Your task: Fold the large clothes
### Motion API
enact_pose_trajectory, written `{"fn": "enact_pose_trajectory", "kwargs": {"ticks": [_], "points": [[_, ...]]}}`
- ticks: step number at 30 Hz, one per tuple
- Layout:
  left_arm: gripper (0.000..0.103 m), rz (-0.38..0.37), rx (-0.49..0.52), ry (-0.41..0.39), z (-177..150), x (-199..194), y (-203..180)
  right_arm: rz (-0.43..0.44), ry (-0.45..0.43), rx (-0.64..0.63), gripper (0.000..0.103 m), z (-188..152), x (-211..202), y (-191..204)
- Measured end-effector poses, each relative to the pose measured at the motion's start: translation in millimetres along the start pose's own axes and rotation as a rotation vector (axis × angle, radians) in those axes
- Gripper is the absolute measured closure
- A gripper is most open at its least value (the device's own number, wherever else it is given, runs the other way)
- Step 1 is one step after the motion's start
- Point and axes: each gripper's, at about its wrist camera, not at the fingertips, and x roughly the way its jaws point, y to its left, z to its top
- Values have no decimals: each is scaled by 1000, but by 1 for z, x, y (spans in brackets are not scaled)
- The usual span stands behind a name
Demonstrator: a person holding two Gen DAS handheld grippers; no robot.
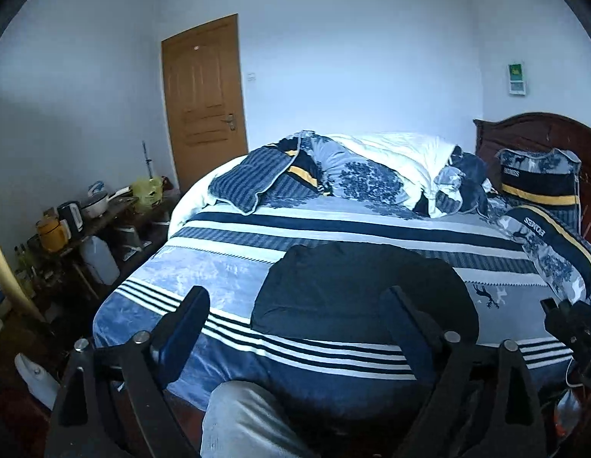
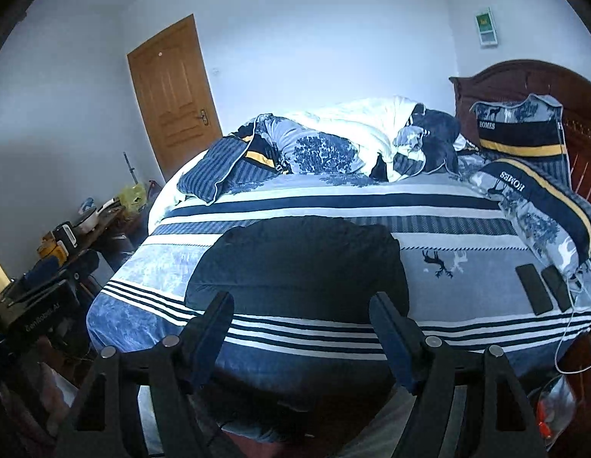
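The dark garment (image 2: 299, 263) lies as a compact rectangle in the lower middle of the right wrist frame, flat on the bed (image 2: 467, 278), near its front edge. It sits there because the open striped cover gives a wide flat area for folding; the bedding is bunched away toward the top of the frame. Edges look squared, so I judge the folding is done or nearly so.

The right gripper (image 2: 301, 324) sits at the bottom centre of its frame, fingers apart, nothing between them; the garment shows through the gap well beyond the tips. The left gripper (image 1: 295, 320) is the same in the left wrist view: fingers wide apart, empty, aimed at the garment (image 1: 356, 290) from above the bed's near edge. Both point down at a slant, clear of the cloth, which fits a hands-off pose after release rather than a grasp.

2 dark phones (image 2: 534, 288) lie at the right of the frame beside the pillows (image 2: 540, 191), cable trailing off the edge, well apart from the garment, so they are out of the folding area. The door (image 2: 169, 91) stands closed at upper left. A cluttered counter (image 1: 104, 213) with pots sits at the left. A grey trouser leg (image 1: 242, 416) shows at the bottom of the left wrist frame, so the person stands at the bed's edge.
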Motion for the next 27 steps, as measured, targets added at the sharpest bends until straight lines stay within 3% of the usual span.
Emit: {"fn": "enact_pose_trajectory", "kwargs": {"ticks": [5, 15, 27], "points": [[10, 22, -19, -8, -6, -7, 3, 1, -7, -7, 26, -4, -7, 1], [10, -34, -30, 53, -8, 0, 6, 14, -19, -37, 26, -6, -8, 6], [9, -36, 1, 94, -14, 17, 1, -1, 31, -35, 26, -11, 13, 2]]}}
